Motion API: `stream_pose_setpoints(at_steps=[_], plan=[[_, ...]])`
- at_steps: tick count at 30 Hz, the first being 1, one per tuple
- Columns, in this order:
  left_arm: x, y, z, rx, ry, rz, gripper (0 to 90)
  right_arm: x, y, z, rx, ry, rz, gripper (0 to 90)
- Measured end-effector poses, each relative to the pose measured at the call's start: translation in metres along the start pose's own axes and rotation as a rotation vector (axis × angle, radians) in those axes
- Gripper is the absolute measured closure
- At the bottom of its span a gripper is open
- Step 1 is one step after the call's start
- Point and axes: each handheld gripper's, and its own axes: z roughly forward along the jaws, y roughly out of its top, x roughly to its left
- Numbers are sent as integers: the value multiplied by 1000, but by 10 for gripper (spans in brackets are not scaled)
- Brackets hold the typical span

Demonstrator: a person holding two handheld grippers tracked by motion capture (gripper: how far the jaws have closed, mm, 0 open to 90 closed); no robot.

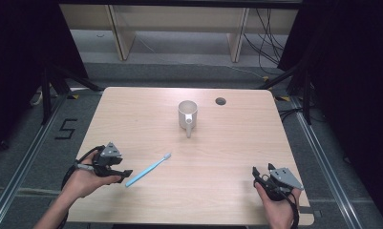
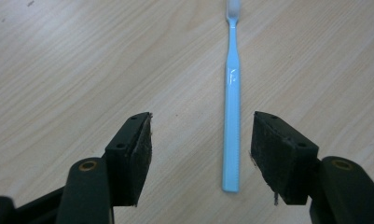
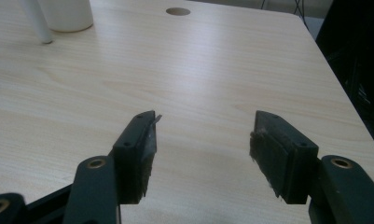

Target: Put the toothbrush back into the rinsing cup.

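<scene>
Left gripper spread wide, straddling the toothbrush handle's near end. Light, stiff, slick plastic, likely to slip: pinch mid-handle. Right gripper spread, idle.

The right gripper hangs spread over the bare table, the mug well beyond it.

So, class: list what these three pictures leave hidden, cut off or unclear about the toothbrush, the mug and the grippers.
- Toothbrush bristles: left gripper view, blurred and cut by the top edge.
- Mug: right gripper view, only its base and handle end; top edge crops the rest.
- Mug contents: high view, too small and shadowed inside.
- Left gripper jaw gap: high view, too small to judge.
- Right gripper: high view, partly covered by the hand.
</scene>
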Motion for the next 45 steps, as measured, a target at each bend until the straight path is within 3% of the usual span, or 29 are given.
stream_pose_setpoints(at_steps=[1, 2, 3, 4, 5, 6, 7, 8, 11, 13, 15, 18, 19, 20, 21, 27, 29, 31, 34, 35, 36, 38, 40, 42, 43, 45], plan=[[1, 2, 0, 26, -6, 16, 381, 0, 0, 0, 0, 0, 0, 413], [1, 7, 3, 58, -5, 29, 389, -4, 2, 0, -19, -6, -54, 412], [1, 9, 4, 74, 0, 35, 393, -4, 2, 0, -21, -4, -57, 414], [1, 9, 4, 74, 0, 35, 402, -3, 2, 0, -19, 4, -43, 416], [1, 14, 6, 105, -10, 41, 413, 0, 2, 0, 4, 3, -13, 416], [1, 16, 6, 120, -7, 44, 417, -3, 1, 2, -7, 8, -41, 419], [1, 16, 6, 120, -7, 44, 421, -3, 1, 2, -7, 8, -41, 419], [-1, 20, 7, 150, -17, 38, 421, -3, 1, 2, -8, 8, -39, 421], [-3, 27, 14, 191, -44, 72, 418, -2, 1, 1, -2, 12, -40, 426], [-4, 30, 18, 215, -39, 80, 414, -2, 2, 0, -3, 11, -36, 432], [-4, 34, 22, 255, -44, 96, 416, -3, 2, 0, -14, 0, -63, 433], [-5, 40, 26, 287, -59, 84, 418, -3, 2, 0, -7, 2, -48, 434], [-4, 42, 26, 297, -63, 84, 419, -2, 2, 0, -2, 15, -19, 433], [-5, 44, 27, 302, -54, 75, 420, 0, 2, 0, 17, 6, 0, 433], [-5, 46, 27, 315, -43, 82, 425, -4, 3, 1, 2, 2, -56, 434], [-4, 53, 33, 337, -47, 92, 445, -3, 3, 0, 19, 16, -36, 438], [-8, 55, 37, 331, -64, 74, 446, -2, 3, 0, 14, 20, -28, 438], [-10, 58, 41, 335, -82, 70, 459, -3, 2, 1, 0, 11, -50, 441], [-13, 60, 47, 352, -85, 76, 471, 0, 2, 0, 3, 1, -36, 447], [-14, 61, 49, 363, -90, 77, 481, -2, 2, 1, -21, -5, -66, 449], [-14, 62, 51, 366, -91, 74, 487, 1, 2, 0, -9, -2, -31, 450], [-15, 62, 52, 371, -93, 68, 508, -2, 3, 0, -14, 2, -51, 451], [-14, 63, 54, 388, -92, 64, 532, 1, 3, -2, -8, -9, -12, 451], [-14, 64, 57, 418, -94, 44, 550, -3, 2, -1, -13, -1, -29, 450], [-13, 64, 57, 422, -95, 43, 551, -1, 2, -2, 0, -8, -3, 450], [-13, 65, 59, 436, -88, 54, 553, -3, 2, -1, -7, -5, -19, 450]])
